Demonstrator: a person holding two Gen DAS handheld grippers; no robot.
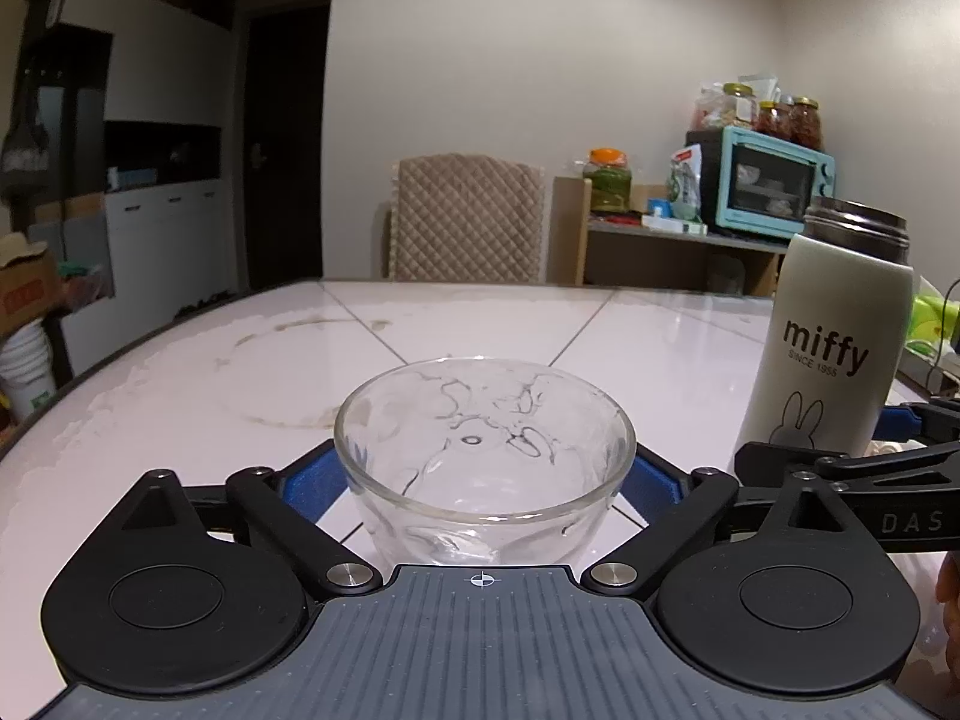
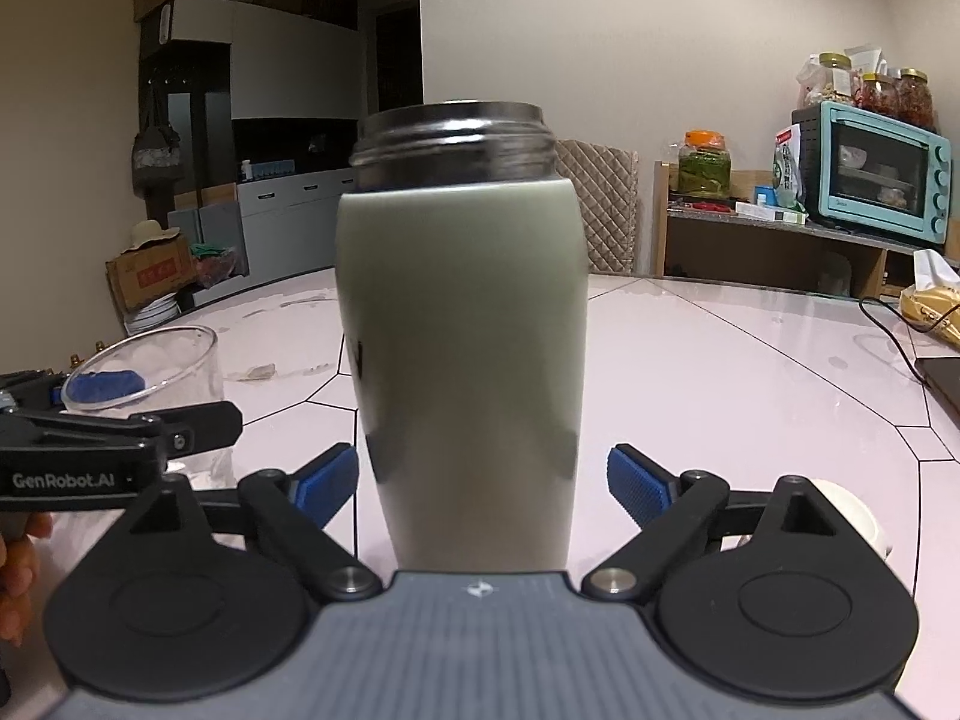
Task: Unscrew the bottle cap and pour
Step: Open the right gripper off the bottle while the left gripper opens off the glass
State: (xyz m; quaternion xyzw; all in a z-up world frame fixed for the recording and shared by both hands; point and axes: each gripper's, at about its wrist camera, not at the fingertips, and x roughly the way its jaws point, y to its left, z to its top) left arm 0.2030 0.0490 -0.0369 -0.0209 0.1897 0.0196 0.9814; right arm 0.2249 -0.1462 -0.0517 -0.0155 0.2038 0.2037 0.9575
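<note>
A pale grey-green "miffy" bottle stands upright on the white table with its steel threaded neck bare and no cap on it. My right gripper is open, with a blue pad on each side of the bottle's lower body and a gap to each. The bottle also shows in the left wrist view at the right. My left gripper is shut on a clear glass cup that stands on the table; the cup shows in the right wrist view at the left. A white cap-like object lies behind the right finger.
A white tiled table with a stained ring mark. A quilted chair back stands beyond the far edge. A shelf holds a teal toaster oven and jars. A yellow bag, a black cable and a dark flat object lie at the table's right.
</note>
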